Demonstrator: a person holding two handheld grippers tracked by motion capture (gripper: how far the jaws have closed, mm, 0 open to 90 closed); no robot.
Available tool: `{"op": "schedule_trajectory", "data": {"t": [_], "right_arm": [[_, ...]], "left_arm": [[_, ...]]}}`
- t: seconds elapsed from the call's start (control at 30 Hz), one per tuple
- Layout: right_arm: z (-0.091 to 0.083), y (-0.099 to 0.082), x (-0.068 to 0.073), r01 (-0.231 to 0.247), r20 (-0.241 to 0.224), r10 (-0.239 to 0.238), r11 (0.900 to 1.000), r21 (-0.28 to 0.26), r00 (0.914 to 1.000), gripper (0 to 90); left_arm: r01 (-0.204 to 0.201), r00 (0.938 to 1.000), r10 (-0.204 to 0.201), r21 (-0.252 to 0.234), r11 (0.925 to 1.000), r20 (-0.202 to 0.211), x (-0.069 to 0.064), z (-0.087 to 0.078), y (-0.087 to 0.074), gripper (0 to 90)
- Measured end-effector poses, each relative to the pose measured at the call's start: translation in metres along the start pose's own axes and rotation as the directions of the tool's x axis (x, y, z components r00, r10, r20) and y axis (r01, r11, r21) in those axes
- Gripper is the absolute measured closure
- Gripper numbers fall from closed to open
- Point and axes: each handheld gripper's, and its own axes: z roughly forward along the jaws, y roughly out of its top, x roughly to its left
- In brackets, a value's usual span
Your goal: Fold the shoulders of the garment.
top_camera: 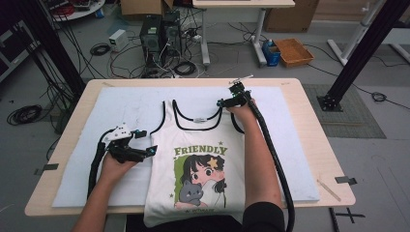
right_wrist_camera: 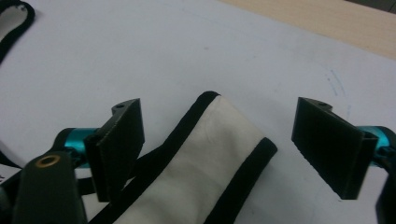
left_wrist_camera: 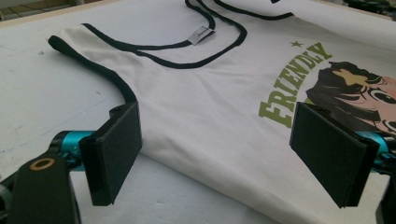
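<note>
High view shows a white tank top (top_camera: 198, 159) lying flat on a pale mat (top_camera: 290, 145) that covers the wooden table (top_camera: 314, 125). The top has black trim along the neck and the armholes, the green word "FRIENDLY" and a cartoon print of a girl with a grey cat; its hem hangs over the near edge of the table. On the floor, far behind the table, stands an open brown box (top_camera: 293, 51); what is in it I cannot tell.

The left gripper (top_camera: 145, 151) is at the left side of the top, and in the left gripper view its jaws stand wide open with the side edge of the top between them, not pressed. The right gripper (top_camera: 223, 103) is at the far right shoulder strap (right_wrist_camera: 205, 163). Its jaws are wide open on both sides of the strap and do not press on it.
</note>
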Motion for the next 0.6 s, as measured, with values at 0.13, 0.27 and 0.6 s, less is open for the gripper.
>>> {"op": "schedule_trajectory", "data": {"t": [0.13,0.27,0.6], "right_arm": [[0.006,-0.005,-0.002,0.001,0.043,-0.003,0.9994,0.035,0.9991,50.4],[0.004,-0.005,0.000,0.037,0.040,-0.039,0.9984,0.043,0.9984,74.2],[-0.005,-0.003,0.011,0.131,0.008,-0.131,0.9912,0.019,0.9913,83.5]], "left_arm": [[0.004,1.0000,-0.004,-0.005,1.0000,0.002,0.001,0.000,0.000,17.0],[0.008,1.0000,-0.008,-0.006,1.0000,0.005,0.001,0.000,0.000,17.0],[0.011,0.9999,-0.011,-0.005,0.9999,0.007,0.001,0.000,0.000,17.0]]}}
